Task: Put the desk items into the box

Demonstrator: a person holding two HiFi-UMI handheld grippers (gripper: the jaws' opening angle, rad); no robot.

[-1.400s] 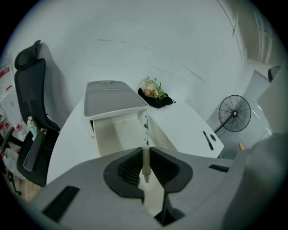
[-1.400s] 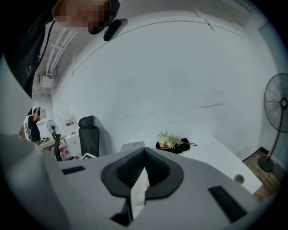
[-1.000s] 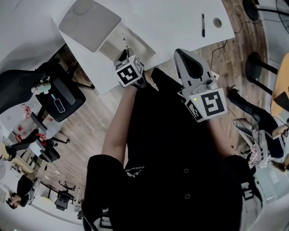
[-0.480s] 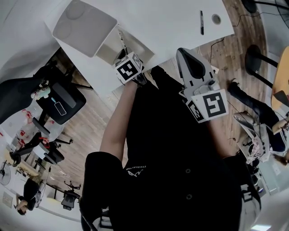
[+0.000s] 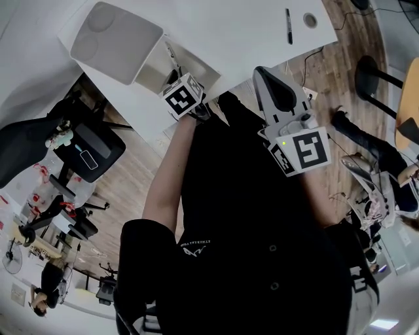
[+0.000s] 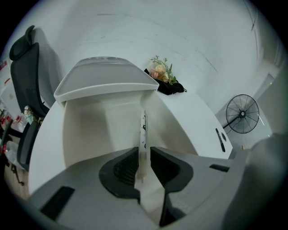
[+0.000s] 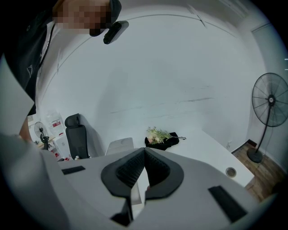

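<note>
Left tongs (image 6: pixel 144 155): clamped on a thin white pen (image 6: pixel 143 134) near one end; the rest of the pen sticks out past the tips.
Pen's place: over the open white box (image 6: pixel 90 130), whose lid (image 6: pixel 105 81) is tilted up behind it. I cannot tell whether the pen's far end touches the inside of the box.
Pen print: small dark marks along the barrel, too small to read.
Right tongs (image 7: pixel 144 152): tips together with nothing between them.
Hidden: in the head view the left marker cube (image 5: pixel 182 98) covers the left tongs' tips and most of the pen.
Other items: a black marker (image 5: pixel 288 26) lies on the counter (image 5: pixel 242 26), well apart from the box and near a round hole (image 5: pixel 310 19). Flowers (image 6: pixel 162 72) lie on a dark cloth at the counter's far side.
Cut off: the fan (image 7: pixel 270 101), at the edge of the right gripper view.
Shirt print: white lettering (image 5: pixel 194 247) on the person's black top, unreadable.
</note>
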